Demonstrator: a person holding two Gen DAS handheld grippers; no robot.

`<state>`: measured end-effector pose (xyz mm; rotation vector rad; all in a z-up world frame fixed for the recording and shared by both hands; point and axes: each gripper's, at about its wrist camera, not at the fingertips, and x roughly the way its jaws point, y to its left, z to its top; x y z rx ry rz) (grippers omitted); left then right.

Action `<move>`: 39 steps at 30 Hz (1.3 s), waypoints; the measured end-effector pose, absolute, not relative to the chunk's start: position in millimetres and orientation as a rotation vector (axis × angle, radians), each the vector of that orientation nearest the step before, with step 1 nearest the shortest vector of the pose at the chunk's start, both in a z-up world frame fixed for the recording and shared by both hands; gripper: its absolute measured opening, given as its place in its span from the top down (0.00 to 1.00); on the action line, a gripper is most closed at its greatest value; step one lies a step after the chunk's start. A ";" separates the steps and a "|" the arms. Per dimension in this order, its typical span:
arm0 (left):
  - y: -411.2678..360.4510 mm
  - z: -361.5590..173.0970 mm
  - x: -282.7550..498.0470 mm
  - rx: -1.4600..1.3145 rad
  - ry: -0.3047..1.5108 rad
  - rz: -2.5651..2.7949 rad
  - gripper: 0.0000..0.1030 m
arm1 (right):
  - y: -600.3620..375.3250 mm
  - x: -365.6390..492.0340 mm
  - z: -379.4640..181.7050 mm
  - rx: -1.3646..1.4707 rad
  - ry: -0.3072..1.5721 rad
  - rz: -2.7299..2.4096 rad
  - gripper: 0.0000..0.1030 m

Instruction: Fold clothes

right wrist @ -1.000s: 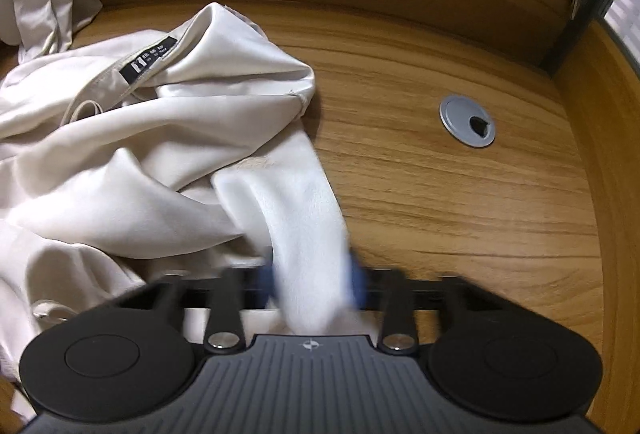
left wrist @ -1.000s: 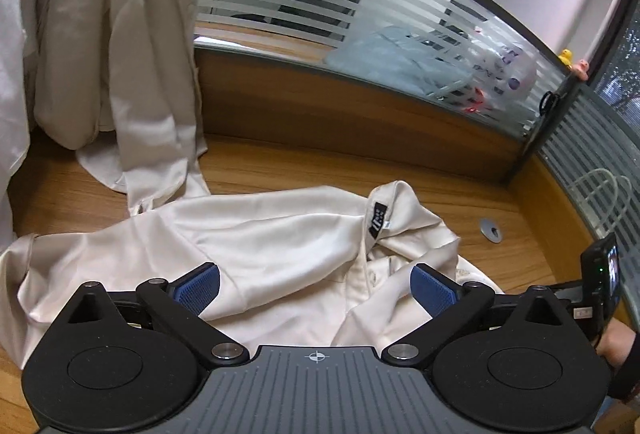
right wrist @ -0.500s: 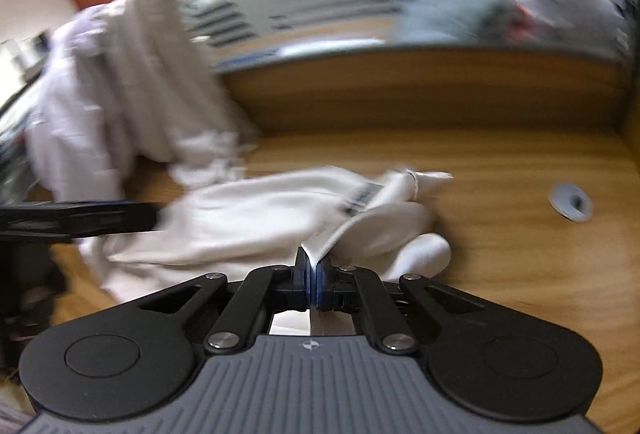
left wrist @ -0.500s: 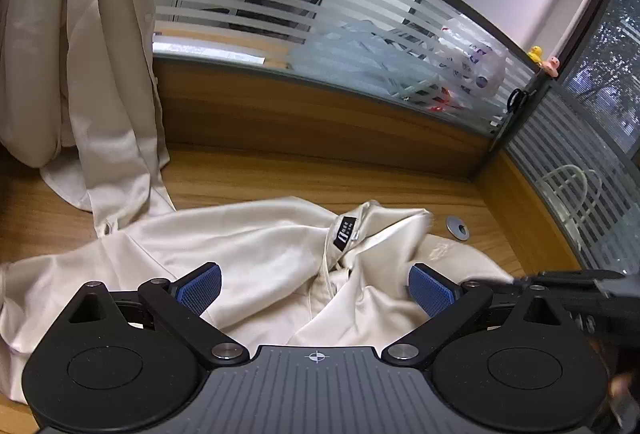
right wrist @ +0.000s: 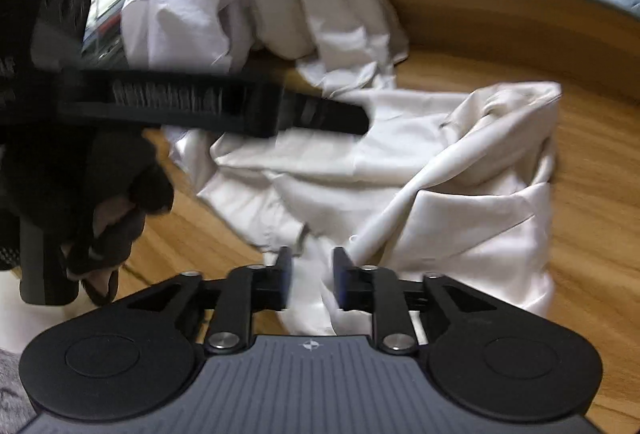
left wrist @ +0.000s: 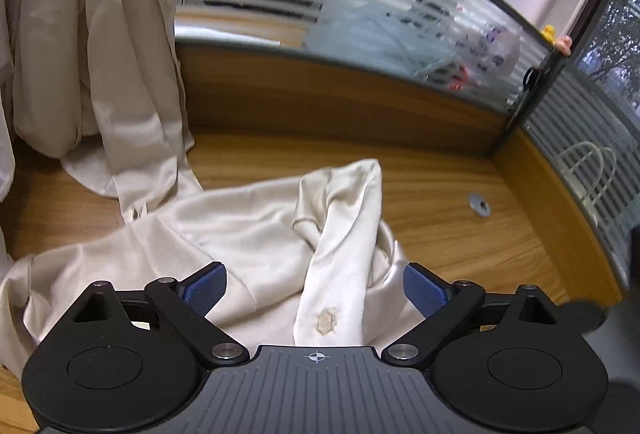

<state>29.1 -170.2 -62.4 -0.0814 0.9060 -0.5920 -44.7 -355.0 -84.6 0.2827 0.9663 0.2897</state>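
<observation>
Swung across from the desk's right side, the right gripper [right wrist: 310, 284] had dragged a fold of the cream shirt [left wrist: 256, 234] over its own collar, hiding the black label. Its jaws were opening, blurred cloth between them; whether the pads pressed it could not be made out. The left gripper [left wrist: 316, 288] hung wide, closing slightly, above the shirt, holding nothing. The shirt lay crumpled mid-desk [left wrist: 460, 234], near hanging garments [left wrist: 100, 54] at the back left edge.
</observation>
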 end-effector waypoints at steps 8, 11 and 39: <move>-208.4 -89.6 40.4 -0.042 0.952 -0.614 0.15 | -411.0 -72.4 -82.8 0.304 0.974 0.105 0.54; -228.9 -100.9 51.5 -0.012 0.969 -0.612 0.19 | -433.0 -78.9 -88.1 0.338 0.984 0.031 0.52; -67.3 -95.5 30.6 -0.321 1.054 -0.291 0.96 | -432.2 -56.1 -76.2 0.238 0.984 0.011 0.51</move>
